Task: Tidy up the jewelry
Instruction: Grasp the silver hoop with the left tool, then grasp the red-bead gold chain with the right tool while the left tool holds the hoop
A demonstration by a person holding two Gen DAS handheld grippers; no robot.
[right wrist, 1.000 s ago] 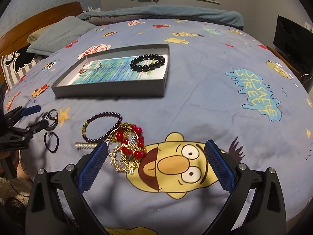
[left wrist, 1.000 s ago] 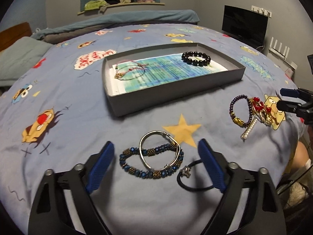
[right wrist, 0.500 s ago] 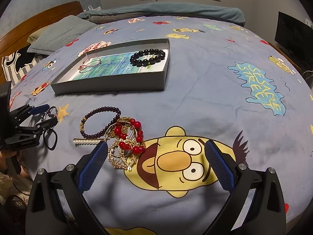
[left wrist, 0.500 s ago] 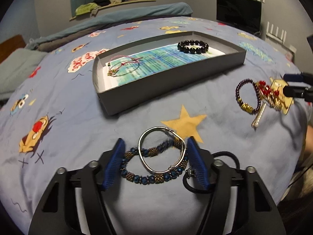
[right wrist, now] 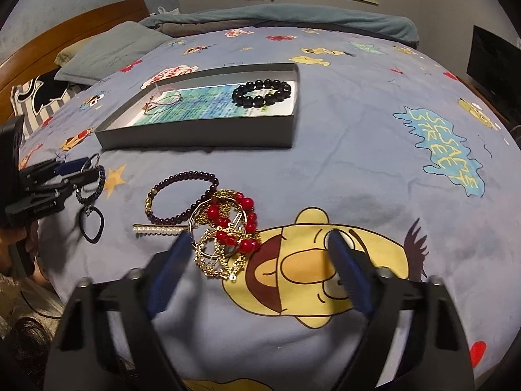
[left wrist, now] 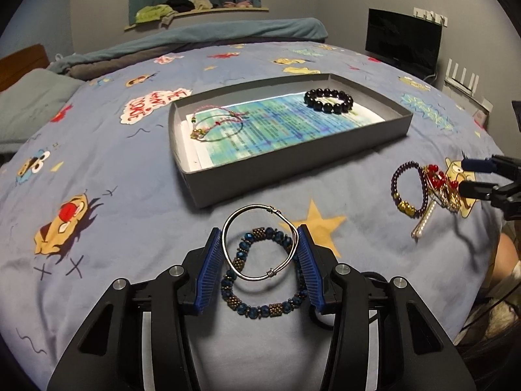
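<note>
1. Blue cartoon-print bedspread (left wrist: 107, 176) carries everything.
2. Left claw (left wrist: 260, 239) pinches the silver bangle (left wrist: 259, 243), above the blue beaded bracelet (left wrist: 263, 306).
3. Right claw (right wrist: 257, 254) is spread near the red-and-gold jewelry heap (right wrist: 228, 228).
4. Farther off, the grey tray (left wrist: 293, 169) holds a black bead bracelet (left wrist: 329, 101).

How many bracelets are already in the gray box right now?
2. A black bead bracelet lies at the right end of the gray box; a thin pink cord bracelet lies at the left end. Nothing else visible inside.
</note>
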